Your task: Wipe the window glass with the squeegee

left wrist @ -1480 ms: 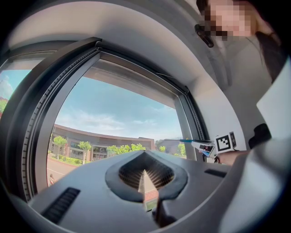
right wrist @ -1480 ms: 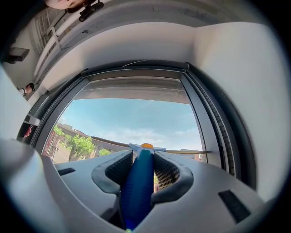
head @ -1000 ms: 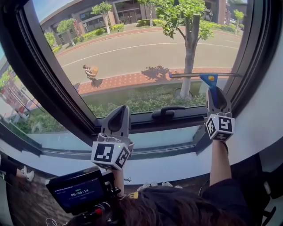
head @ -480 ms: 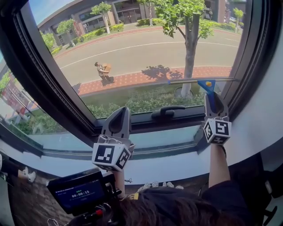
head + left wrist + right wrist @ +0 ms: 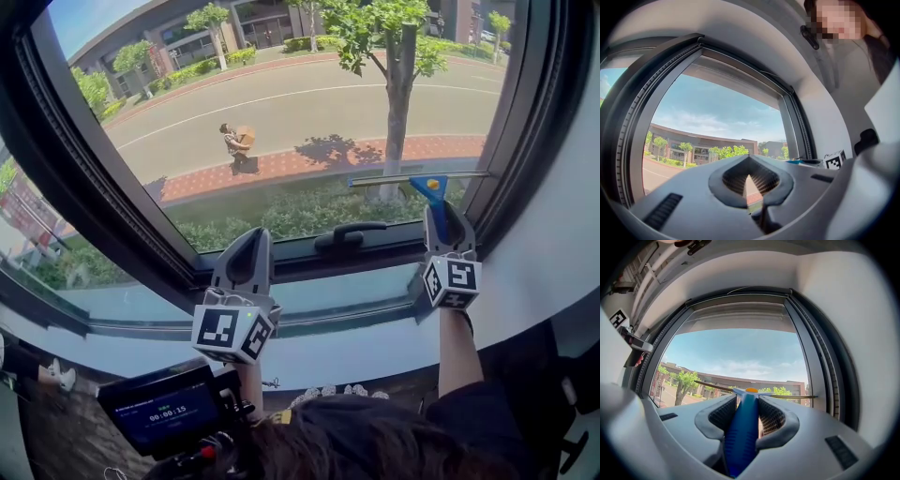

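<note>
While my right arm reaches straight up, my right gripper (image 5: 441, 208) has its jaws clamped on the squeegee's (image 5: 433, 192) blue handle. The blade lies crosswise just past their tips, at the glass (image 5: 281, 112). My left gripper (image 5: 251, 246), held lower, points at the frame (image 5: 309, 258), jaws closed and empty.
</note>
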The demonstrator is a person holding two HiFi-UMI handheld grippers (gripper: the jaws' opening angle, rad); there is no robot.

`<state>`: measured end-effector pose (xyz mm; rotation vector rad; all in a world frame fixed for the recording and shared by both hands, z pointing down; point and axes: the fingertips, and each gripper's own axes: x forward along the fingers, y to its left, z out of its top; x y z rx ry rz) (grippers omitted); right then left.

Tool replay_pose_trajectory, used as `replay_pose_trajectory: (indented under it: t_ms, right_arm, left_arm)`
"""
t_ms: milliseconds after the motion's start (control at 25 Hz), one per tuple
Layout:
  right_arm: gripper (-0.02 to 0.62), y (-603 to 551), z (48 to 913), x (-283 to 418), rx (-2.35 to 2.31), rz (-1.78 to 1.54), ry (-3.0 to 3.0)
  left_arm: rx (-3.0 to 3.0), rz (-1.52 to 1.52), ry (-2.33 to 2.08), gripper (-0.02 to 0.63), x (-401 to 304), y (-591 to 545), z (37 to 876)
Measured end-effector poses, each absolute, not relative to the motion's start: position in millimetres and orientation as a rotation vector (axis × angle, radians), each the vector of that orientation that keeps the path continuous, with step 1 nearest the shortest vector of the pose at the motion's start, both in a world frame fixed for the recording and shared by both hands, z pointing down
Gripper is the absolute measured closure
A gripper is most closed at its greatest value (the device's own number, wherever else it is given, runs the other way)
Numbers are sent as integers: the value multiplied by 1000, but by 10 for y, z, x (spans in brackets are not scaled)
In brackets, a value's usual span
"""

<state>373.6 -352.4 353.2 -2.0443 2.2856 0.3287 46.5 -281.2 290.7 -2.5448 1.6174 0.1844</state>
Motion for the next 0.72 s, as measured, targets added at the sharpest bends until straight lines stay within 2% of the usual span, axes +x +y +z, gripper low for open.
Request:
replay_pose_trajectory:
  t_ms: [720]
  right_arm:
    - [454,-3542,3977,3718,-2088,224,2340]
  left_arm:
    - [-2528,174,1652,604,412,-2834,2886]
